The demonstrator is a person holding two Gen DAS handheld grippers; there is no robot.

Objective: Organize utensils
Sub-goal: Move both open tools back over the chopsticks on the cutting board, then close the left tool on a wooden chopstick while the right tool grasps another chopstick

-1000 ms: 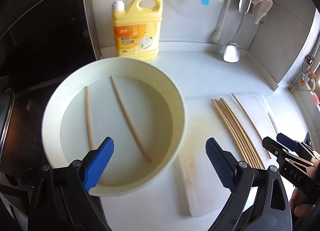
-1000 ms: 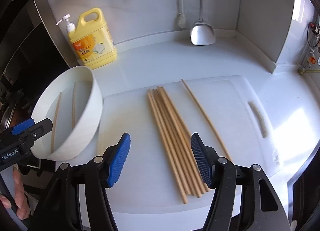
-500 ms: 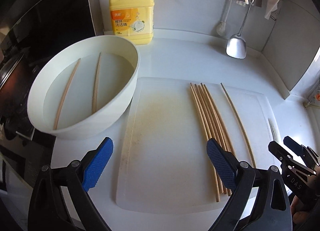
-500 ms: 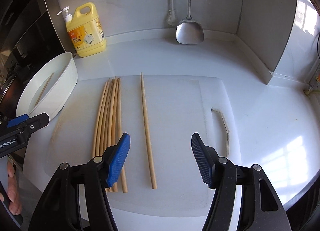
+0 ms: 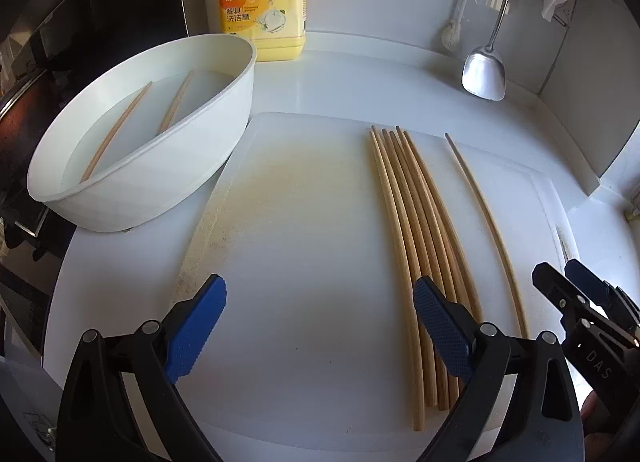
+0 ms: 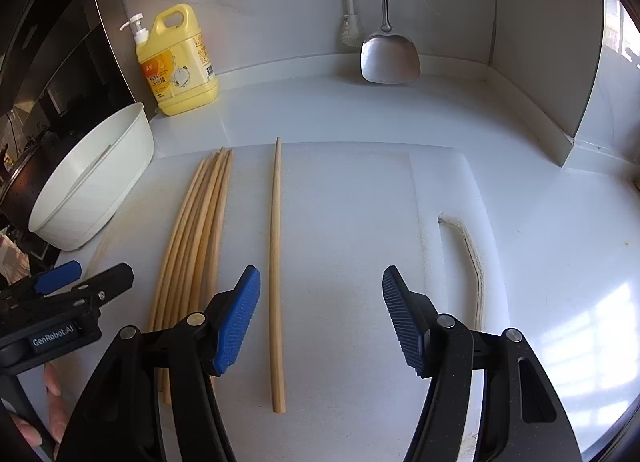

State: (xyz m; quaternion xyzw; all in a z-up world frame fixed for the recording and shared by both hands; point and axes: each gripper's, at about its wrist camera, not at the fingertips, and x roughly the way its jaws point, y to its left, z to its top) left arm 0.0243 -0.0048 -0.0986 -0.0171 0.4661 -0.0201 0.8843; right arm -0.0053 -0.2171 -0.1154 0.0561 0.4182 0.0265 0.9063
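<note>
A: Both grippers are held over the cutting board [image 6: 340,190] on the table [image 6: 320,110] — the left gripper [image 5: 320,326] is spread wide, nothing between its jaws.

B: And the right gripper [image 6: 320,314] is seen wide open too, empty, with the single chopstick [image 6: 275,262] lying just inside its left pad.

A: The bundle of chopsticks [image 5: 416,238] is laid side by side on the board, the single one set apart to its right. Two more chopsticks [image 5: 140,122] are left in the water of the white basin [image 5: 224,118], beside the board.

B: So the sorting is judged to be only partly done — the loose stick looks like the piece to be gathered next.

A: For that to be done well, the stick should be centred between the pads before anything is closed; at present it is off to one side, and it may be flicked away by a lopsided squeeze.

B: The pads would best be brought low, nearly to the board, since a thin round stick is easily rolled.

A: Care is also called for near the bundle — it could be knocked out of line by the left pad.

B: The dish soap bottle [image 6: 178,62] and the spatula [image 6: 390,54] are well clear at the back.
</note>
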